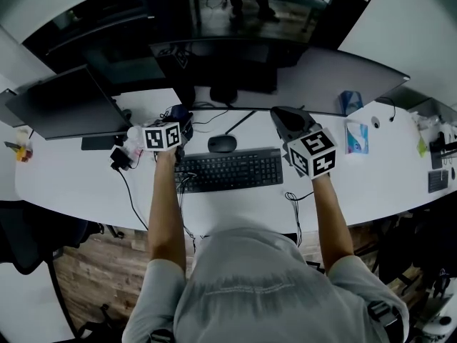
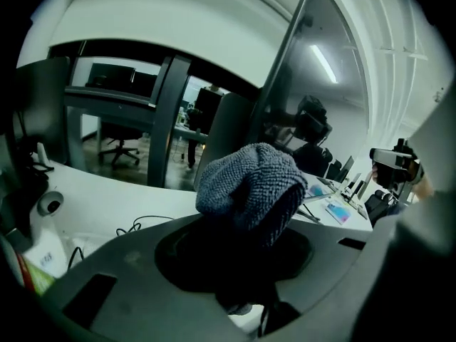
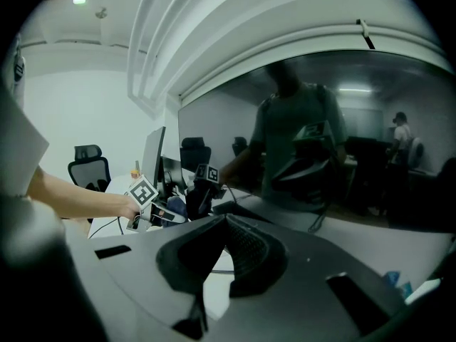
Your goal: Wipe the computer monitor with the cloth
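A wide curved monitor (image 1: 300, 77) stands at the back of the white desk (image 1: 371, 184). My left gripper (image 1: 177, 123) is held just left of the monitor's stand, shut on a bunched grey-blue cloth (image 2: 249, 184) that covers its jaws in the left gripper view. The dark screen (image 2: 335, 120) rises to the right of the cloth and mirrors it. My right gripper (image 1: 284, 118) hovers in front of the screen's middle, its jaws shut with nothing between them. In the right gripper view the right gripper (image 3: 226, 223) points at the glossy screen (image 3: 342, 148), which reflects the person.
A black keyboard (image 1: 228, 170) and a mouse (image 1: 222, 143) lie below the monitor. A second monitor (image 1: 64, 102) stands at the left. Tissue packs (image 1: 355, 136) sit to the right. Cables trail over the desk's front edge. An office chair (image 1: 28, 234) is at the lower left.
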`<action>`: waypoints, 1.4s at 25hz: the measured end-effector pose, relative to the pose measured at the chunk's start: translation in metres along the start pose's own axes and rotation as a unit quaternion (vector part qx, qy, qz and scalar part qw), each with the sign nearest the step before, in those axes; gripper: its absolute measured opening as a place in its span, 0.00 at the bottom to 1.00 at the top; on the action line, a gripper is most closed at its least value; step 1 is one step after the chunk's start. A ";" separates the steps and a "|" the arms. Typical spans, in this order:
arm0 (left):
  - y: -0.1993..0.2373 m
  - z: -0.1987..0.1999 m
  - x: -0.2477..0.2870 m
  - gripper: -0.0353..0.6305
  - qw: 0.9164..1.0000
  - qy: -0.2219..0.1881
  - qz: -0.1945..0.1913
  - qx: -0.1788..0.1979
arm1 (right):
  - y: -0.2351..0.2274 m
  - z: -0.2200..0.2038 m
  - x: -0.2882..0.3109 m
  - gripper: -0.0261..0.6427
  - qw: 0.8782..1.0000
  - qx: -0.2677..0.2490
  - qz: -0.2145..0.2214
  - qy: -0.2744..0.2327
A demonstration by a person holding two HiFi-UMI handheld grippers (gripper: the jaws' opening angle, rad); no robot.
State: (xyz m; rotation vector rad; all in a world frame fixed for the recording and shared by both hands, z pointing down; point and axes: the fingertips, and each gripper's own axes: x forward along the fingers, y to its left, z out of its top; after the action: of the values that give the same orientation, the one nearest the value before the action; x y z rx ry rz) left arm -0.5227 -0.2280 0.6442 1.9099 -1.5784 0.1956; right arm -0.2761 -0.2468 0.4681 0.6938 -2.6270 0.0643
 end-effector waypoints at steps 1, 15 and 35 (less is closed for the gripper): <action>0.002 -0.004 0.002 0.25 1.000 0.003 0.001 -0.005 | -0.001 -0.002 0.000 0.04 1.000 0.001 -0.002 0.002; 0.015 -0.035 0.022 0.26 0.944 -0.105 -0.080 -0.301 | -0.005 -0.023 -0.007 0.04 0.999 0.015 -0.012 0.025; -0.018 -0.017 0.044 0.24 0.861 -0.216 -0.167 -0.430 | -0.032 -0.050 -0.047 0.04 0.998 0.040 -0.035 0.039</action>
State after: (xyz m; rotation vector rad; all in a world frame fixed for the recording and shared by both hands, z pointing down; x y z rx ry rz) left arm -0.4900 -0.2533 0.6726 1.4795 -1.2167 -0.9913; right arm -0.2045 -0.2459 0.4921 0.7930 -2.5343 0.1741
